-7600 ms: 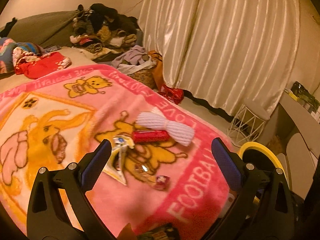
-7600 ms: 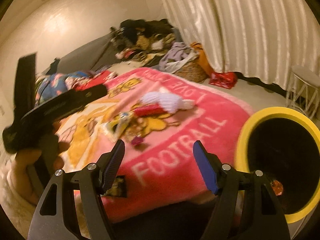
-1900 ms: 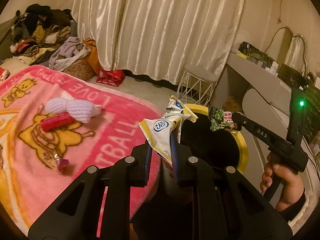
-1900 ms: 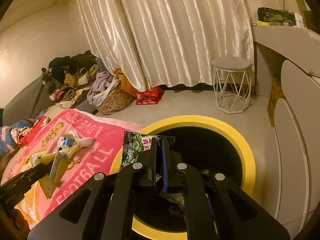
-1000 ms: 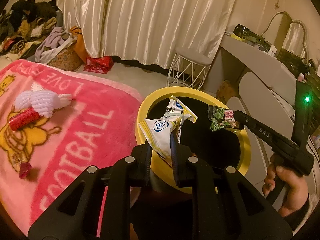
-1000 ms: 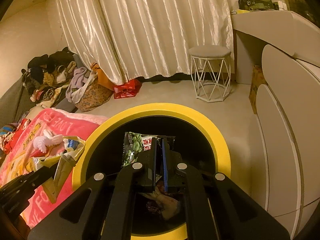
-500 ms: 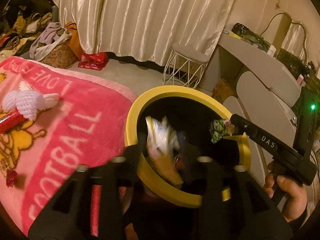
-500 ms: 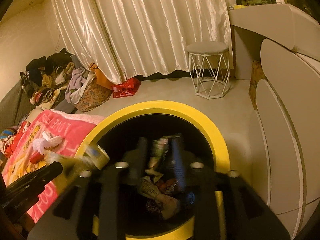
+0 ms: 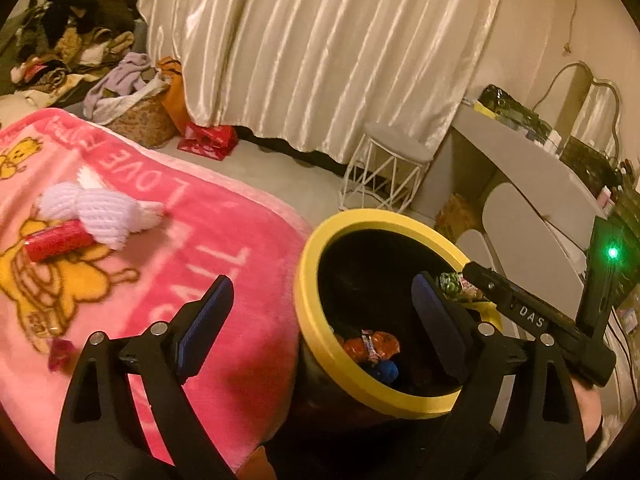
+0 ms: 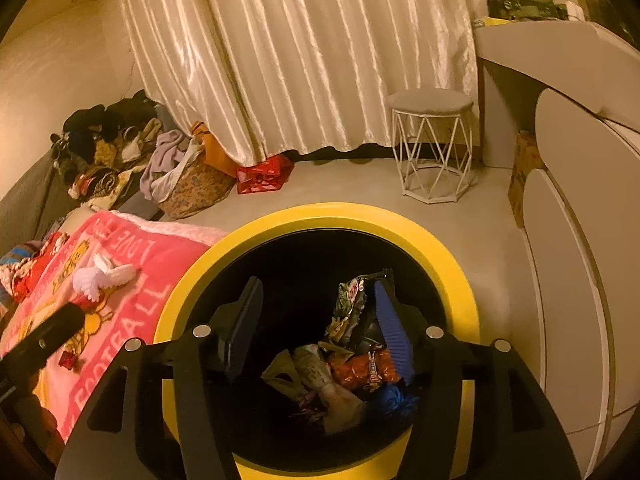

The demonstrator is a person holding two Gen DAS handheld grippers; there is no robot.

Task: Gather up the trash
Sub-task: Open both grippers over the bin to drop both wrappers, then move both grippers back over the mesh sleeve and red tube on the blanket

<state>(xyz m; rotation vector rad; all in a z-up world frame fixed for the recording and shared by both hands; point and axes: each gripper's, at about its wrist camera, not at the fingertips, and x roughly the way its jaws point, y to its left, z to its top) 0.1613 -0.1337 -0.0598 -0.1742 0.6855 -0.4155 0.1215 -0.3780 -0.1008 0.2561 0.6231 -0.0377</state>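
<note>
A black bin with a yellow rim [image 10: 320, 216] stands by the pink blanket [image 9: 224, 240] and holds several wrappers [image 10: 360, 368]. My right gripper [image 10: 316, 328] is over the bin mouth with its jaws opening. A green wrapper [image 10: 352, 308] hangs loose against the blue right finger, with the other pad well away from it. My left gripper [image 9: 320, 320] straddles the bin's near rim [image 9: 308, 264], jaws opening wide and nothing between them. On the blanket lie a red wrapper [image 9: 56, 240], a white knitted bundle [image 9: 100, 212] and a small red candy wrapper [image 9: 60, 354].
A white wire stool [image 10: 430, 148] stands on the floor beyond the bin, in front of a long curtain [image 10: 300, 52]. White cabinets [image 10: 568, 240] run along the right. A laundry basket [image 9: 140, 116], a red bag [image 9: 208, 140] and piled clothes lie at the back left.
Both grippers have gone from shut to open. The white and yellow wrapper has left my left gripper and fallen into the bin. The green wrapper has come free of the right pads.
</note>
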